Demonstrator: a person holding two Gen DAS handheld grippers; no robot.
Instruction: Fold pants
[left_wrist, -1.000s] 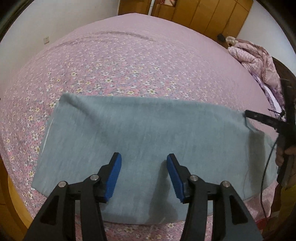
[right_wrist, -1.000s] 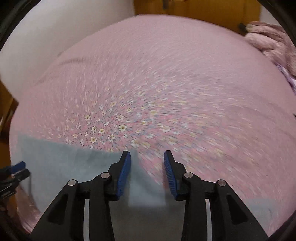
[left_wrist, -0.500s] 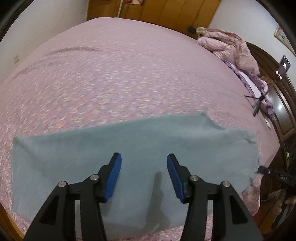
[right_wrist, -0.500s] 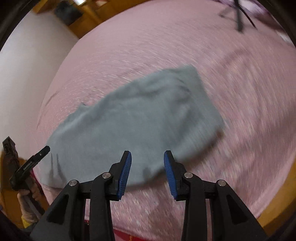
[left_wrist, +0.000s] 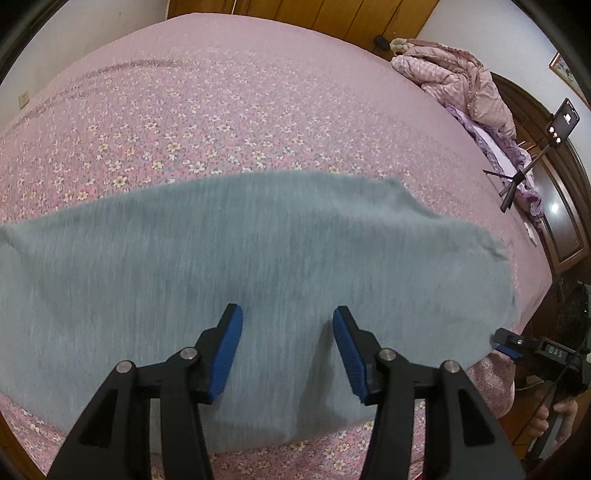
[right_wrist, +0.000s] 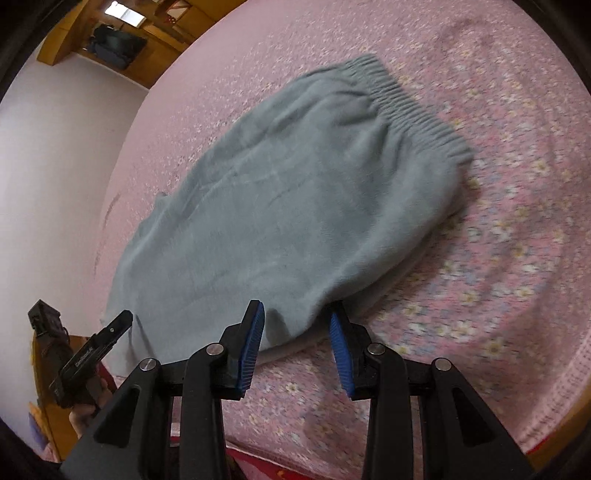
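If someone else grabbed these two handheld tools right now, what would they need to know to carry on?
Left gripper: open, holding nothing, poised over the middle of the grey pants.
Right gripper: open, empty, its fingers at the near edge of the pants by the bed's edge.
Pants: lying on the pink floral bedspread, already doubled into a long flat band, elastic waistband at the far end in the right wrist view.
Done: apparently a first lengthwise fold.
Left: probably grasp one end and fold it across to shorten the band, then smooth it.
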